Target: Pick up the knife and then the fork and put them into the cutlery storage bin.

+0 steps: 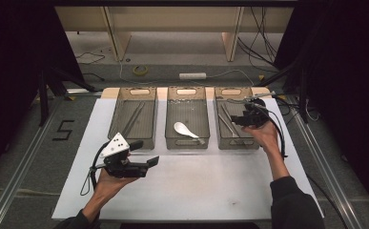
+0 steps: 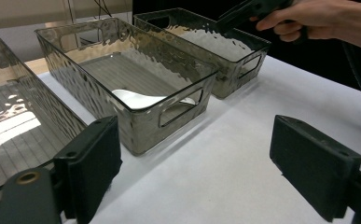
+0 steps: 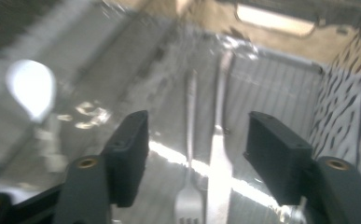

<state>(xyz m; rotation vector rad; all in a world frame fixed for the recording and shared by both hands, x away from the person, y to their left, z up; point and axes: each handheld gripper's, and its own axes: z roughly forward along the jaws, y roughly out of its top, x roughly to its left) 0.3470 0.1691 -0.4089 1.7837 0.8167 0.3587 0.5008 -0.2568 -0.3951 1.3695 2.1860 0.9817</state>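
Three smoky clear bins stand in a row on the white mat (image 1: 196, 186). My right gripper (image 1: 240, 119) (image 3: 199, 149) hangs open over the right bin (image 1: 238, 147) (image 3: 341, 107). Nothing is between its jaws. Below them a metal fork (image 3: 190, 140) and a metal knife (image 3: 220, 158) lie side by side on the bin floor. A white spoon (image 1: 182, 130) (image 2: 136, 99) lies in the middle bin (image 1: 169, 119) (image 2: 169, 116). My left gripper (image 1: 146, 153) (image 2: 201, 154) is held open and empty above the mat, in front of the left bin (image 1: 117, 114).
Thin sticks (image 1: 134, 117) lie in the left bin. The white spoon (image 3: 31, 91) shows blurred through the right bin's wall. Floor cables, a tape roll (image 1: 140, 70) and wooden legs are beyond the table. Metal rails run along both table sides.
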